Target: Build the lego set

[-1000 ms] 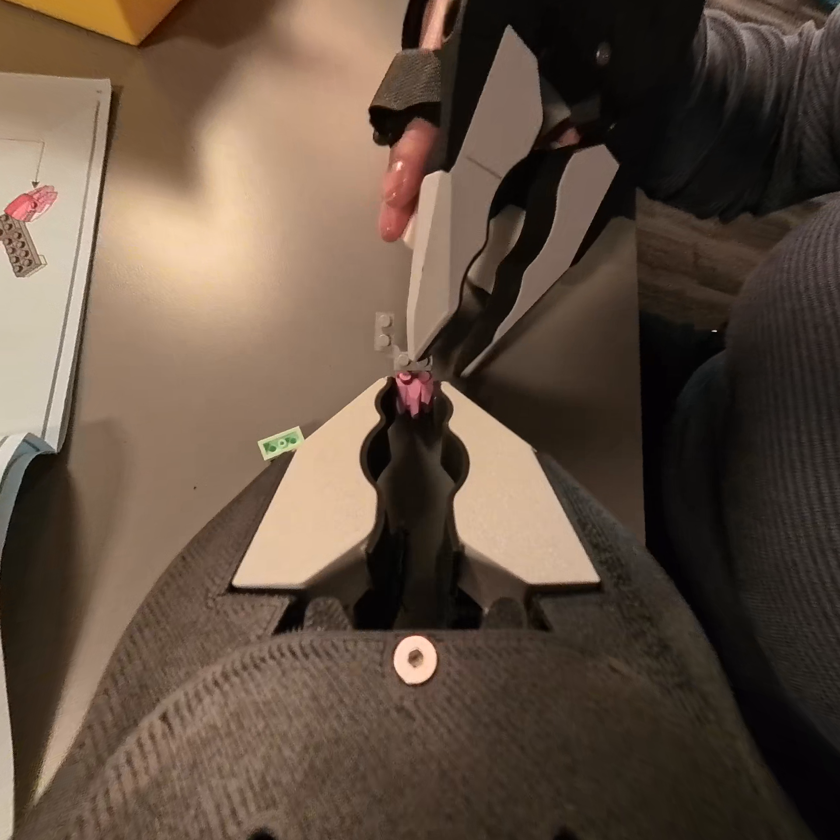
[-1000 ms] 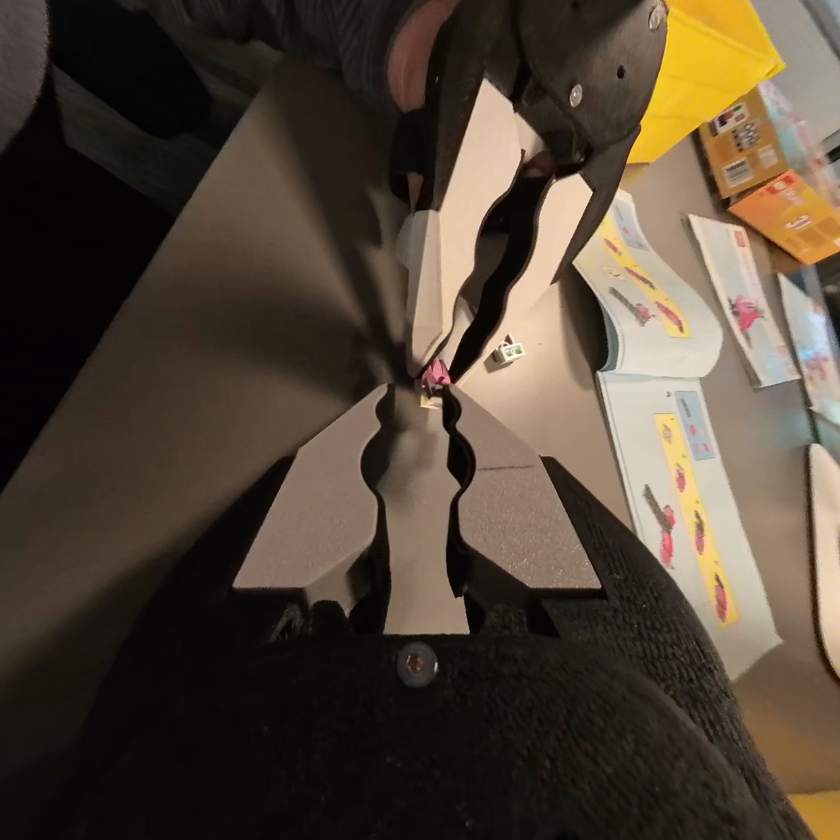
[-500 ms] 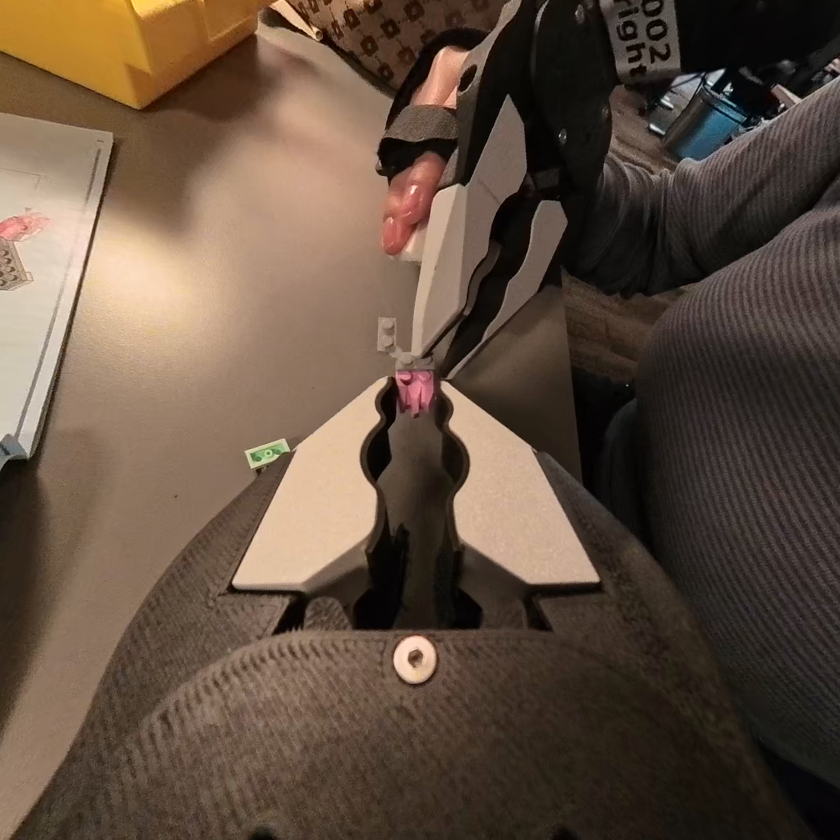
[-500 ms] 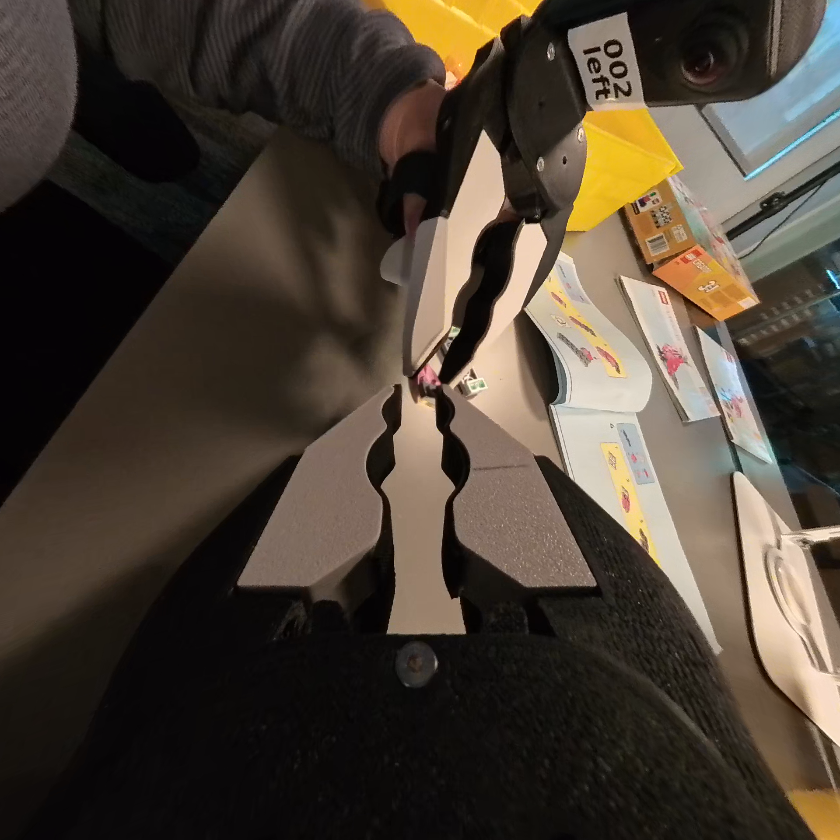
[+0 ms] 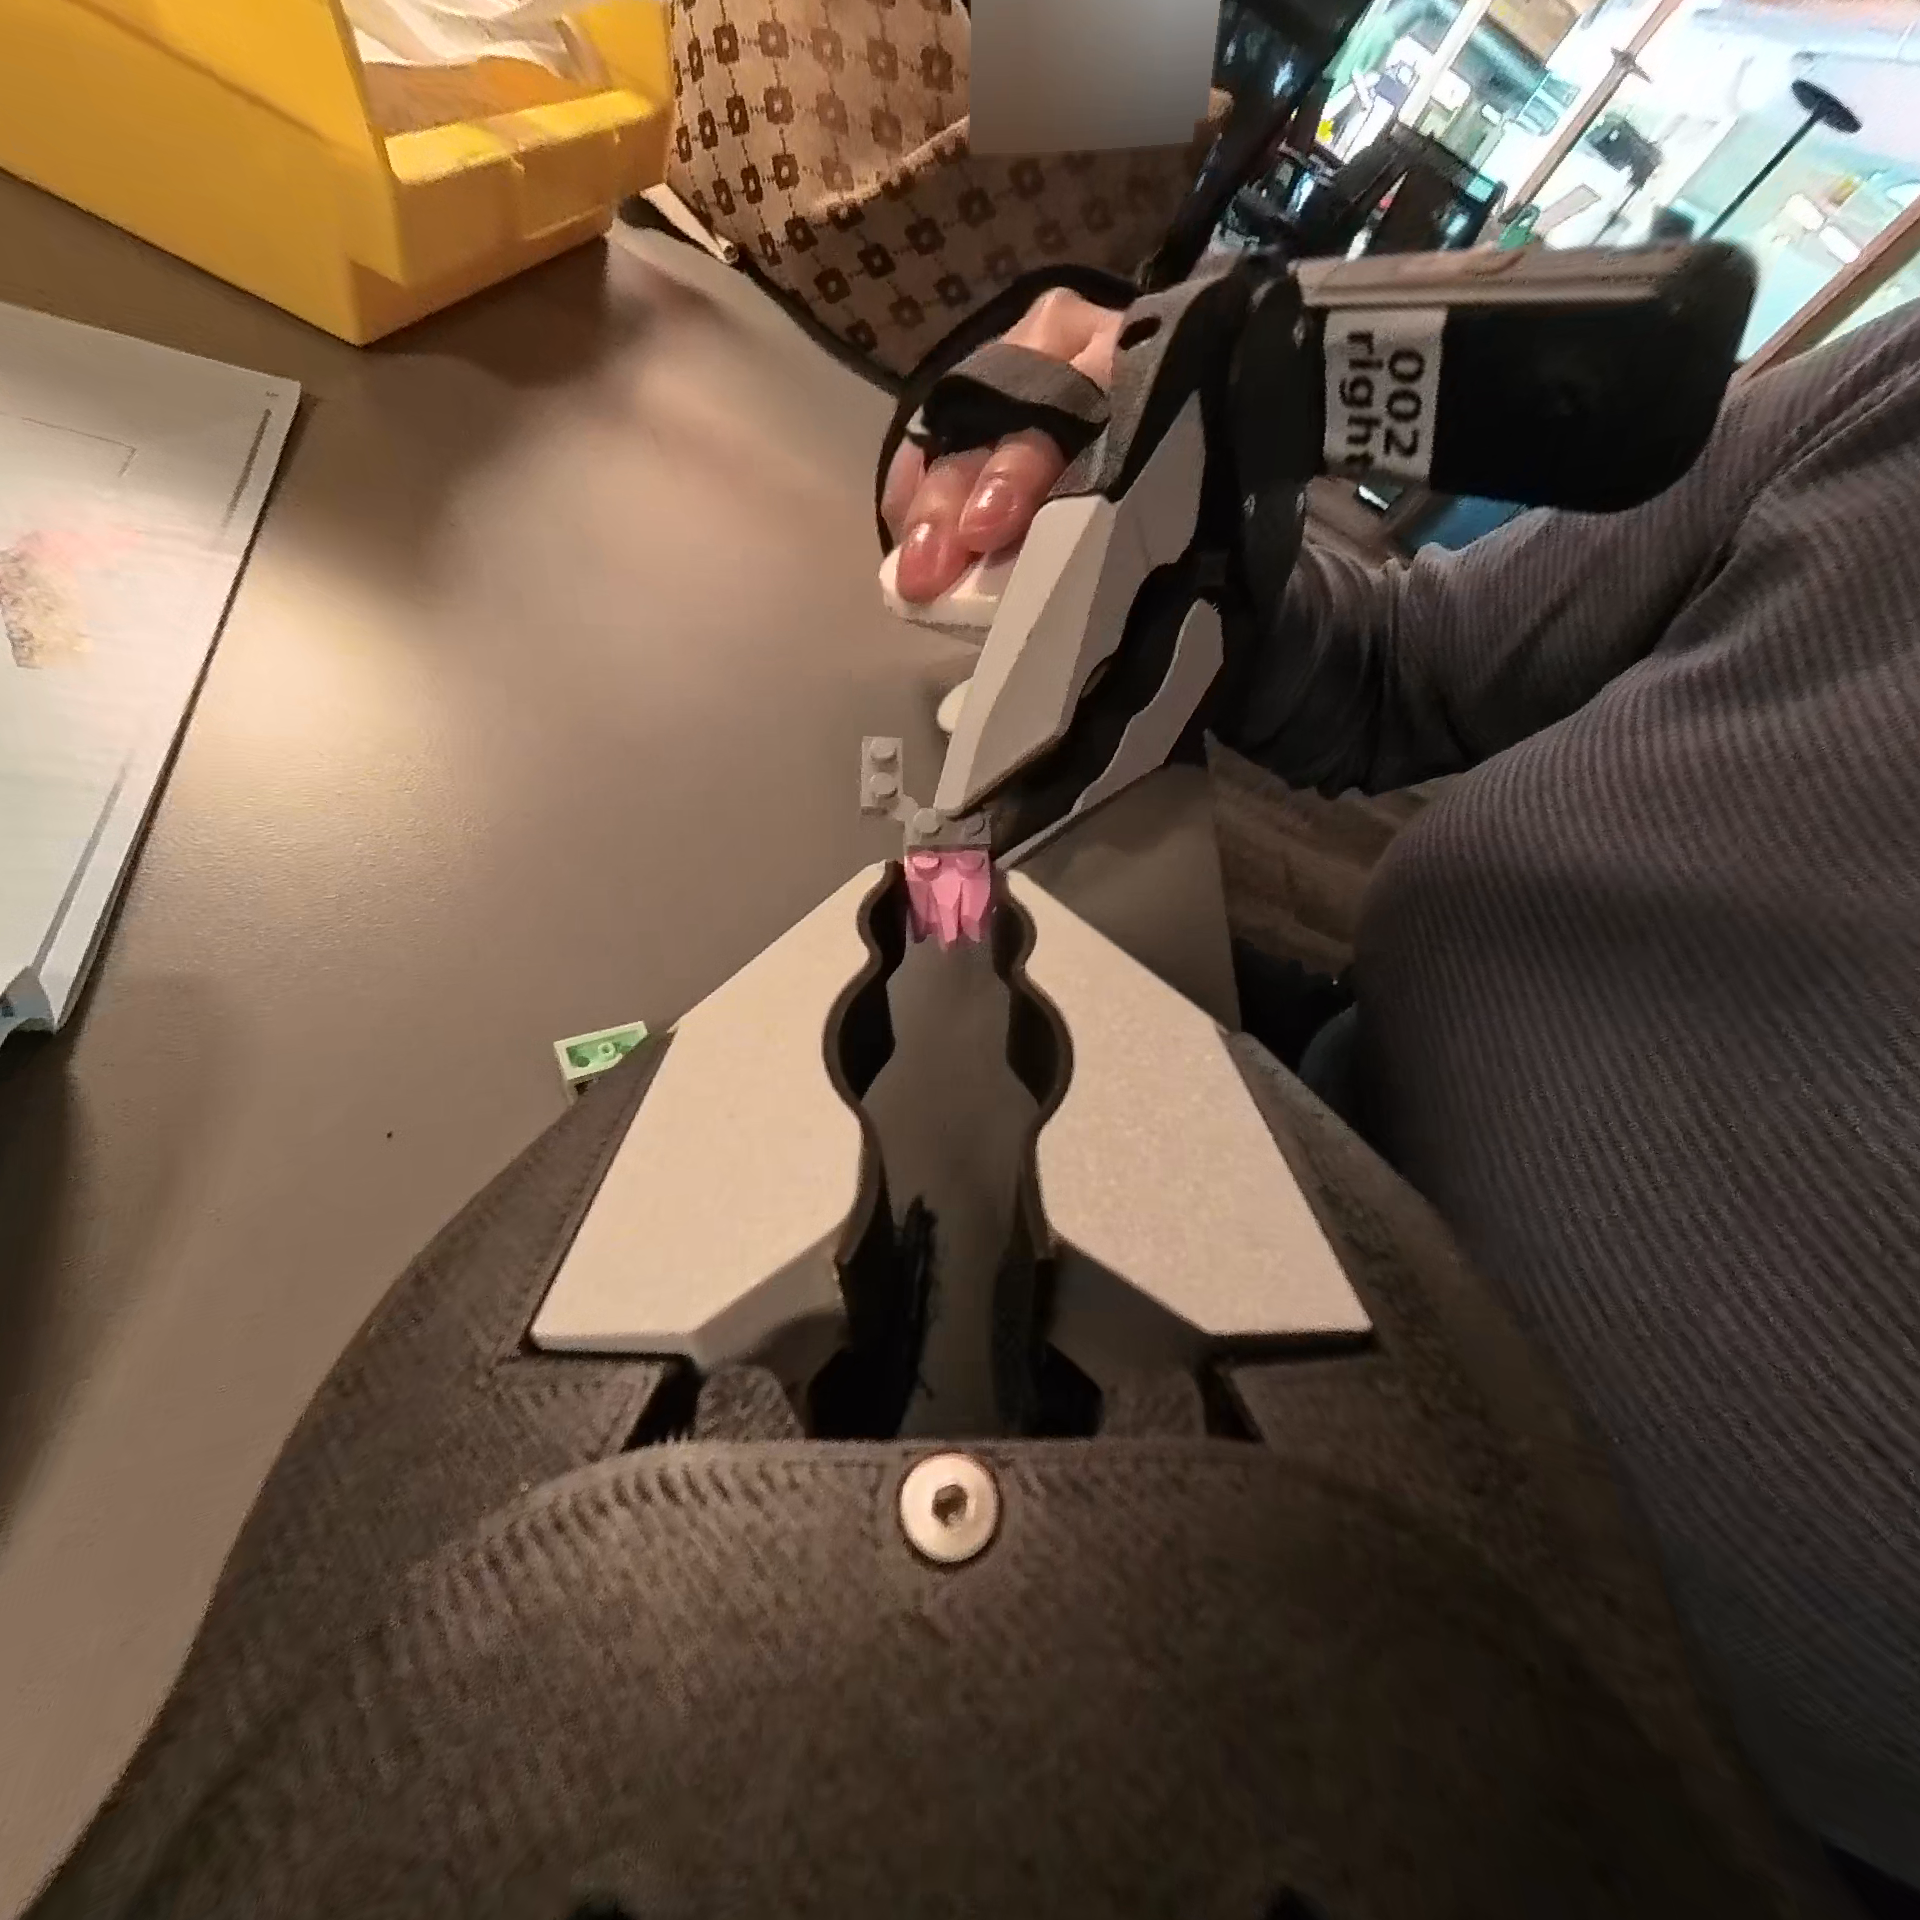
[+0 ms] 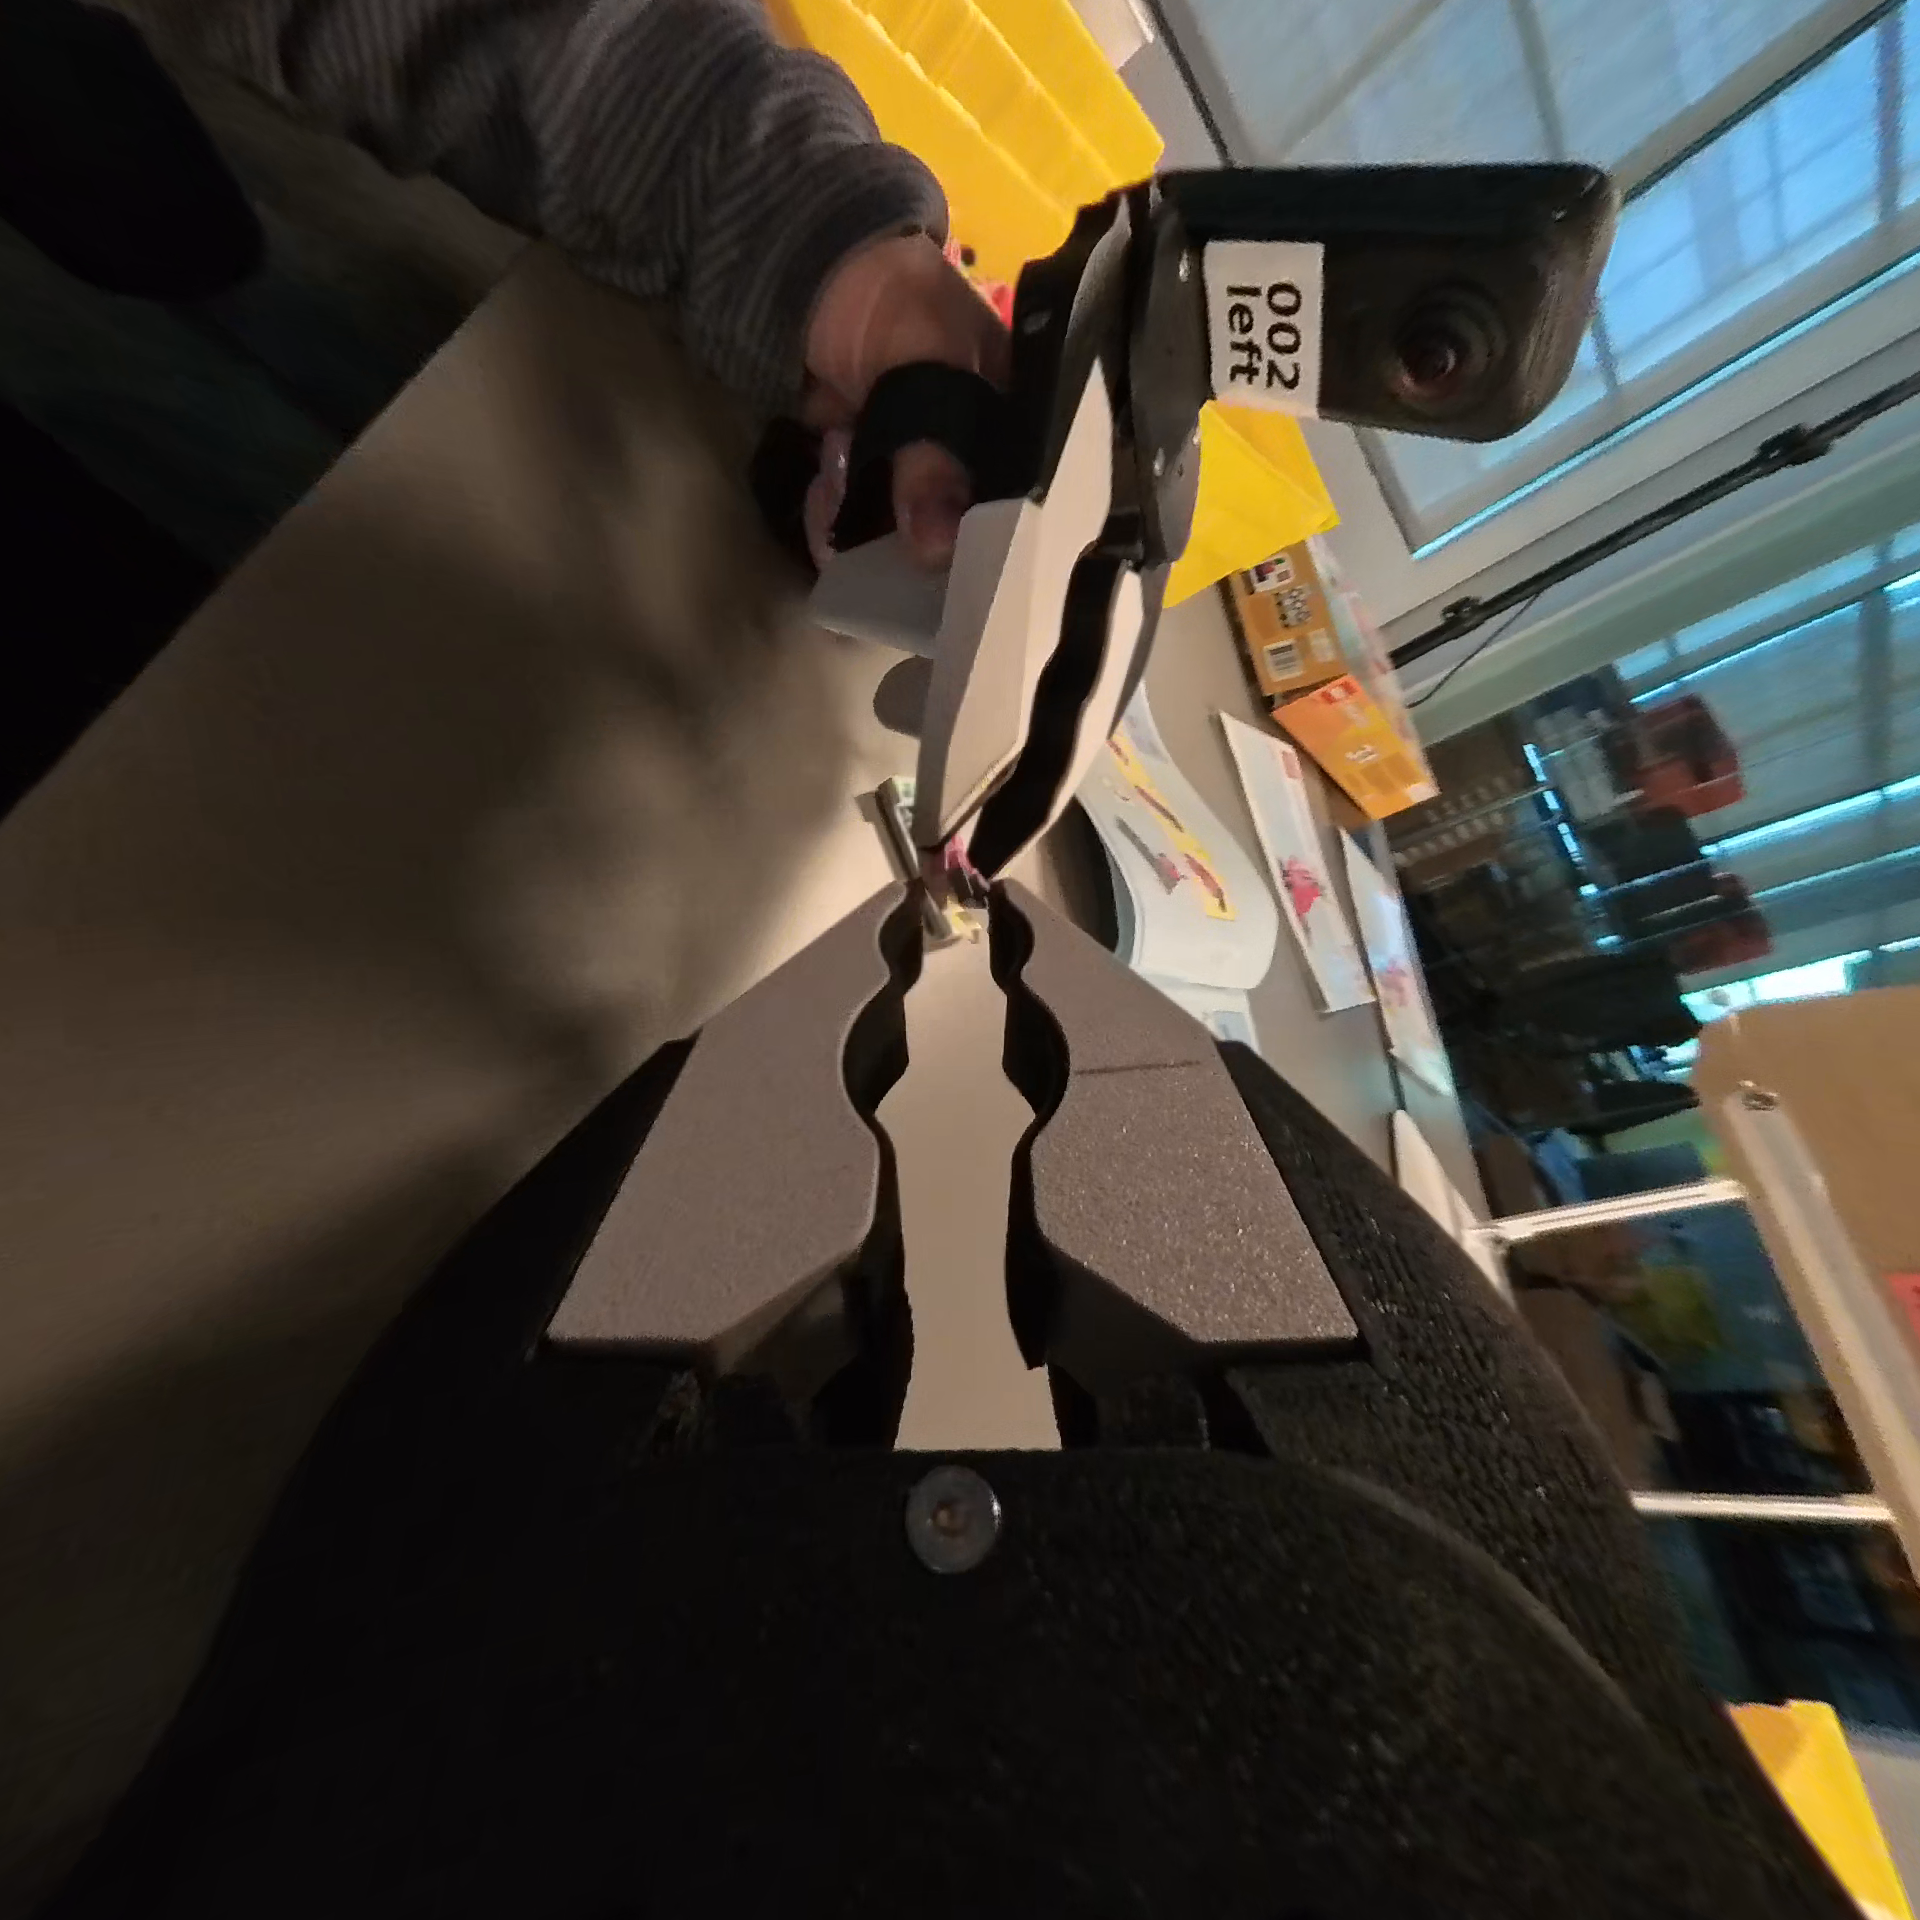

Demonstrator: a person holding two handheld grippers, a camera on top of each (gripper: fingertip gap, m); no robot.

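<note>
Left wrist view shows a small brick assembly (image 5: 940, 883), pink below and grey on top, pinched at the tips of the left gripper (image 5: 943, 902), its jaws nearly closed on the pink part. The right gripper (image 5: 971, 816) comes from above, tips narrowed onto the grey plate (image 5: 948, 826). A grey arm sticks up-left. A green brick (image 5: 601, 1051) lies on the table (image 5: 468, 675), near the booklet (image 5: 114, 582) and yellow bin (image 5: 343, 177).

Brick assembly (image 5: 940, 868) betw both tongs, above table (image 5: 468, 644); loose brick (image 5: 601, 1051) left, booklet (image 5: 94, 582) far left
</note>
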